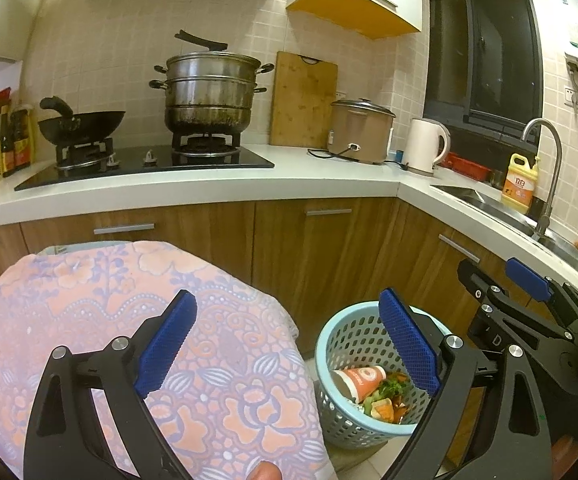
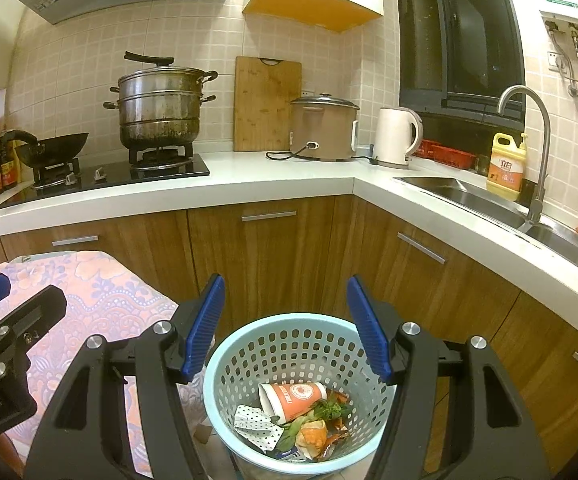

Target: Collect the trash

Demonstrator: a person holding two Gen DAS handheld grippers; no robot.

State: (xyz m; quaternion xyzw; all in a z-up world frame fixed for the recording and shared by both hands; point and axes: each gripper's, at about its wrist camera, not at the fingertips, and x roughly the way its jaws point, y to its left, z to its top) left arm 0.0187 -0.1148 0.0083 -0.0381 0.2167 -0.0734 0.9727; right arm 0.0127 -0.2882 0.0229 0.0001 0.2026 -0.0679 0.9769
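A light blue perforated basket (image 2: 249,360) stands on the floor by the wooden cabinets. Inside lie an orange paper cup (image 2: 295,398), a crumpled dotted paper (image 2: 257,426), and green and orange food scraps (image 2: 317,428). My right gripper (image 2: 287,326) hangs open above the basket with nothing between its blue pads. My left gripper (image 1: 289,344) is open too, over a table covered by a pink floral cloth (image 1: 89,320); the basket (image 1: 341,344) with the cup (image 1: 359,380) sits just right of that table. The right gripper (image 1: 529,304) shows at the right edge of the left wrist view.
A white L-shaped counter (image 2: 249,176) holds a gas hob with a wok (image 2: 53,148) and a stacked steamer pot (image 2: 161,108), a cutting board, a rice cooker (image 2: 323,128) and a white kettle (image 2: 395,136). A steel sink (image 2: 461,196) with tap and a yellow detergent bottle (image 2: 507,168) lies right.
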